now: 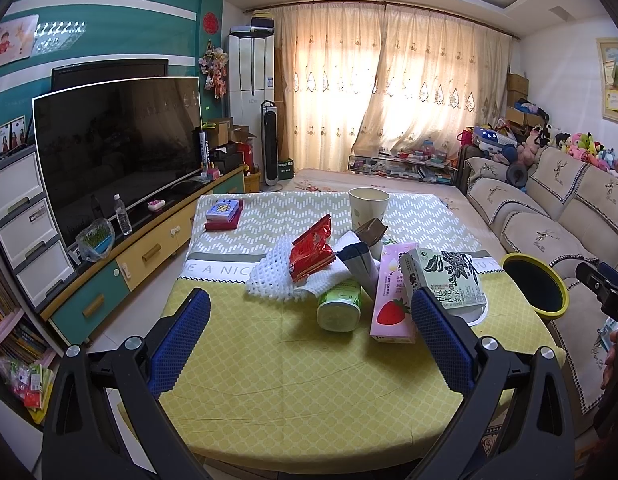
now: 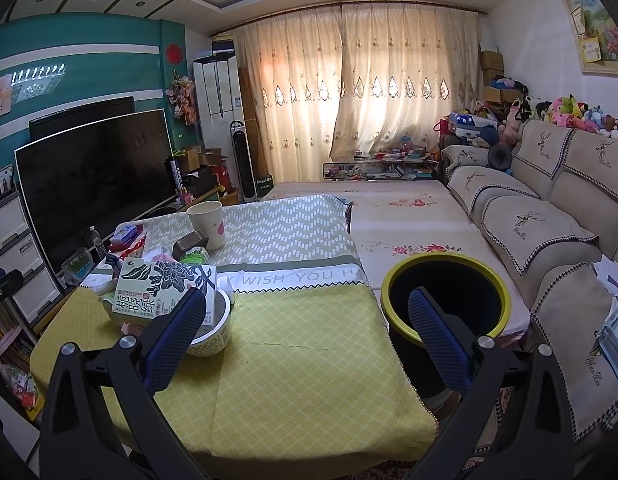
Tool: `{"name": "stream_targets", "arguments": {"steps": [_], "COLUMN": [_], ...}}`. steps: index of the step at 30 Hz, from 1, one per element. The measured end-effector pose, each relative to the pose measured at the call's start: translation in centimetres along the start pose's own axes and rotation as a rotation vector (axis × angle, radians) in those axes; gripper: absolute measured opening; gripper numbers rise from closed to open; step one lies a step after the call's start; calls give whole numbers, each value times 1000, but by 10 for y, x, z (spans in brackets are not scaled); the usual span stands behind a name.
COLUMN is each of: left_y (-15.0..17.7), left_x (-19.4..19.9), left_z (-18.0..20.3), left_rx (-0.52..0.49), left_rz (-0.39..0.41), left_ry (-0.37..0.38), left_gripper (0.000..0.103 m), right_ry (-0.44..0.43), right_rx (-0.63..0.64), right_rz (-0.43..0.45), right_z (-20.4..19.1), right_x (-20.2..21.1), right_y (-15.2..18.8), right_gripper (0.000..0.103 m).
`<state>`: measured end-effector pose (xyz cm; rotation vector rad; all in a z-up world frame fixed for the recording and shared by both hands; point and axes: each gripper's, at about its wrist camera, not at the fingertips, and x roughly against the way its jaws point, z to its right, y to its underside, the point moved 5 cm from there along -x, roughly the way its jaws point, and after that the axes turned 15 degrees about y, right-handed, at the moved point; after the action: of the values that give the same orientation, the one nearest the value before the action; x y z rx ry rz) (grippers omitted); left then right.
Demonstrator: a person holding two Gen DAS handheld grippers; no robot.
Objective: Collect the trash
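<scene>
left wrist view: left gripper (image 1: 309, 320) spread wide, empty, above the yellow patterned tablecloth (image 1: 301, 384). just beyond, piled trash: white foam net (image 1: 277, 276), red snack wrapper (image 1: 313, 254), pink strawberry carton (image 1: 391, 300), green floral carton (image 1: 445, 278).

right wrist view: right gripper (image 2: 307, 320) likewise wide open, holding nothing; yellow-rimmed black bin (image 2: 445, 268) just right of the tablecloth (image 2: 301, 360), the green floral carton (image 2: 161, 290) at its left on a white bowl (image 2: 213, 336).

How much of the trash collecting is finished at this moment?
Nothing looks collected yet. The visible part of the bin interior looks dark, with no trash seen. Both the left gripper and right gripper are open and hold nothing. The trash pile remains on the table: red wrapper, pink strawberry carton, green tea box.
</scene>
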<state>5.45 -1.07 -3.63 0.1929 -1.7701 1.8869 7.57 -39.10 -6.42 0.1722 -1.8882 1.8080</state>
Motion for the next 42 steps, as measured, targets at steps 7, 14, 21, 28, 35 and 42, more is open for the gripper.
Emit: {"name": "stream_targets", "arguments": {"steps": [7, 14, 21, 28, 35, 42], "left_y": [4, 6, 11, 14, 16, 17], "left_x": [-6, -18, -32, -44, -47, -50], "left_z": [-6, -13, -23, -34, -41, -46], "left_rx": [11, 22, 48, 73, 89, 96], "left_rz": [-11, -32, -56, -71, -77, -80], "left_ry": [-4, 3, 3, 4, 2, 0], "left_gripper": [99, 99, 99, 99, 99, 99], "right_ry": [-7, -35, -134, -225, -209, -107], "right_rx": [13, 61, 133, 253, 418, 570], "right_rz": [-31, -77, -108, -27, 67, 143], "right_z": [-7, -31, -71, -120, -161, -188], "right_x": [-10, -35, -48, -36, -27, -40], "right_y": [4, 12, 22, 24, 38, 52], "right_gripper": [97, 97, 97, 97, 97, 97]}}
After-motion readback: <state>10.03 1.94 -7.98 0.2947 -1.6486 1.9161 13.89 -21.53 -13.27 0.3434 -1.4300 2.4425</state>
